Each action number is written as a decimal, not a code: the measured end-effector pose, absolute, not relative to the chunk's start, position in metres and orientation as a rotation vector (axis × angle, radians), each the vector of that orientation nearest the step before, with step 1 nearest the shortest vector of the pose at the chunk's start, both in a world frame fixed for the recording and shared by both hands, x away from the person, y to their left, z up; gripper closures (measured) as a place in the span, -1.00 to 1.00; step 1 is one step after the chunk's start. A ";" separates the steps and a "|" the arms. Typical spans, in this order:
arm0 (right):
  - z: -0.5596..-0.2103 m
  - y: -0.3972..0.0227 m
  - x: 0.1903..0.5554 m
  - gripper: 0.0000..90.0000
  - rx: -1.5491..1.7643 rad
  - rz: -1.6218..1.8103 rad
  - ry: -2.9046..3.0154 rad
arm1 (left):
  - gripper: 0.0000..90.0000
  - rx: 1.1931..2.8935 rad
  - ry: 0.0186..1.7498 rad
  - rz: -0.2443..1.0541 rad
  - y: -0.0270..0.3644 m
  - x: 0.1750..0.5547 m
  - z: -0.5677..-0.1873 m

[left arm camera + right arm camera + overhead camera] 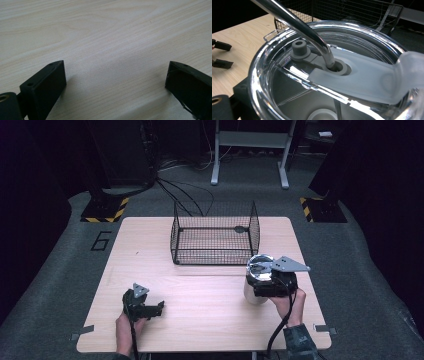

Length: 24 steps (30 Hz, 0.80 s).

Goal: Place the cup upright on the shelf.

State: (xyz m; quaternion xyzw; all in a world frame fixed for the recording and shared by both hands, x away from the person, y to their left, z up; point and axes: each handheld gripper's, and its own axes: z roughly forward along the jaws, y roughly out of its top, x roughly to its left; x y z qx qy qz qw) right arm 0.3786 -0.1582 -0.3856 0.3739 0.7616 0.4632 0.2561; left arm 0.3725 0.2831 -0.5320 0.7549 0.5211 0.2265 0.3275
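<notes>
The right gripper clasped the upright steel lidded tumbler just before the black wire basket; the left gripper gaped empty.

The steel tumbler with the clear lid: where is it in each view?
High view: tumbler right of centre, in the right gripper, before the wire basket.
Left gripper view: bare table, no tumbler.
Right gripper view: lid up close, straw through it.
Shared landmark: the wire basket.

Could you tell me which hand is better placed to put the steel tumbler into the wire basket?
Right: its tongs already clasp the tumbler just in front of the wire basket. The left tongs are open over bare table.
</notes>
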 end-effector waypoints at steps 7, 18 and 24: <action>-0.378 -0.147 0.388 -0.92 0.994 1.271 2.085 | -0.93 1.977 1.365 0.593 0.283 0.373 -0.532; -0.364 -0.130 0.405 -0.92 0.947 1.300 2.119 | -0.93 1.978 1.364 0.593 0.283 0.373 -0.532; -0.358 -0.122 0.418 -0.92 0.928 1.311 2.127 | -0.93 1.977 1.365 0.593 0.283 0.372 -0.532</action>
